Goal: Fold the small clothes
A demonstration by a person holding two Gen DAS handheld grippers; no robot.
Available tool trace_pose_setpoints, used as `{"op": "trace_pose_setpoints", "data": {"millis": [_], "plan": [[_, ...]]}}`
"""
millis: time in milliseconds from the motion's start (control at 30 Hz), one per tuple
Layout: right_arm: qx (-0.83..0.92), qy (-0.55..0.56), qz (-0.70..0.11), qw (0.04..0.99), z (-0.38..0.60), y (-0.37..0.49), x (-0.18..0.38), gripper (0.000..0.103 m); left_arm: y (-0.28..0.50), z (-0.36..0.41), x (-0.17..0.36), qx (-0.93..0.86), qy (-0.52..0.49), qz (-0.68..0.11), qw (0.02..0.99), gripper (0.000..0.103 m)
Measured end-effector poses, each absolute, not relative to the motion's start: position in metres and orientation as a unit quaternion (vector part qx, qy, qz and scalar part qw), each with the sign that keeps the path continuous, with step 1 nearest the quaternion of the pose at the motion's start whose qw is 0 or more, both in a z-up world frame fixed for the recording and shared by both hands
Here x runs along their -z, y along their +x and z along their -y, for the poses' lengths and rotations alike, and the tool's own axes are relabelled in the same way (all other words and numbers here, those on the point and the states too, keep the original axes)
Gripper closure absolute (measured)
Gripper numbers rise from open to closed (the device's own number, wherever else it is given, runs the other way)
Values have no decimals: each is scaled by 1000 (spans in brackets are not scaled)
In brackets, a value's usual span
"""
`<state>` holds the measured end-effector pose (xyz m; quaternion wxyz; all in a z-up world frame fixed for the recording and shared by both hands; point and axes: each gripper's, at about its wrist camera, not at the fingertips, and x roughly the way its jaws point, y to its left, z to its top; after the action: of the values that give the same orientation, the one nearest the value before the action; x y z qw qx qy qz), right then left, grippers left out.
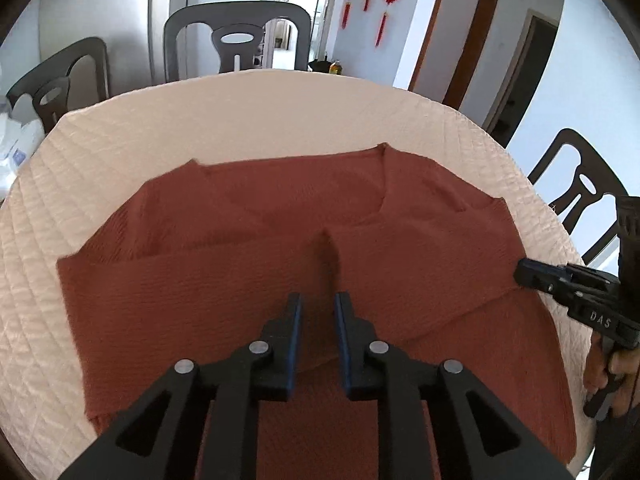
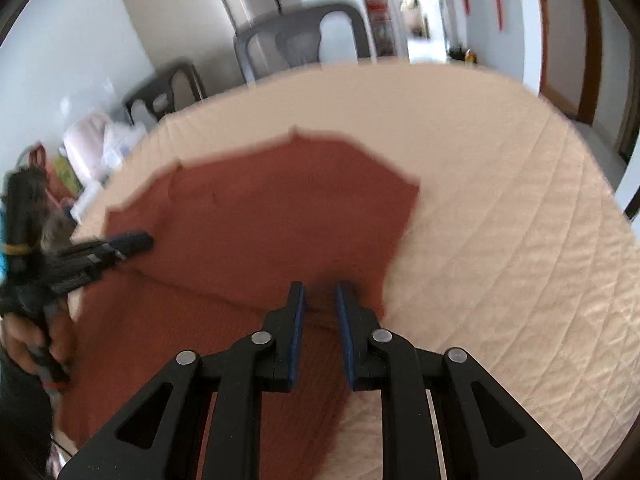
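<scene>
Nearest the cameras, the left gripper (image 1: pixel 318 300) has its jaws drawn close with a raised ridge of the rust-red knit garment (image 1: pixel 248 264) running up between them; whether the pads actually pinch the cloth cannot be told. The right gripper (image 2: pixel 320 292) sits at the garment's right edge, jaws likewise narrow, cloth beneath and between them, contact unclear through the blur. The garment lies flat on the quilted cream table cover (image 1: pixel 280 116), part-folded by the look of it: the sleeves appear laid across the body, meeting near the centre. Judged remaining: squaring that overlap, then a fold of the body in half. Beyond the far neckline edge, bare cover extends to the table's rim, with free room also to the right. Dark chairs (image 1: pixel 236 40) stand past the rim, well apart.
</scene>
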<state>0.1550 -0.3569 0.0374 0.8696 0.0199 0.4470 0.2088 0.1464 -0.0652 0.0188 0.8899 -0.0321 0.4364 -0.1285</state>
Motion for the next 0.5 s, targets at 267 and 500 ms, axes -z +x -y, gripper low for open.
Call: {"op": "trace_pose_setpoints", "data": {"millis": [267, 500], "plan": [[-203, -1, -424, 883, 353, 159, -57, 89, 130, 15, -32, 57, -31, -403, 913, 78], [-183, -28, -446, 876, 348, 175, -39, 88, 129, -6, -14, 28, -32, -421, 906, 78]]}}
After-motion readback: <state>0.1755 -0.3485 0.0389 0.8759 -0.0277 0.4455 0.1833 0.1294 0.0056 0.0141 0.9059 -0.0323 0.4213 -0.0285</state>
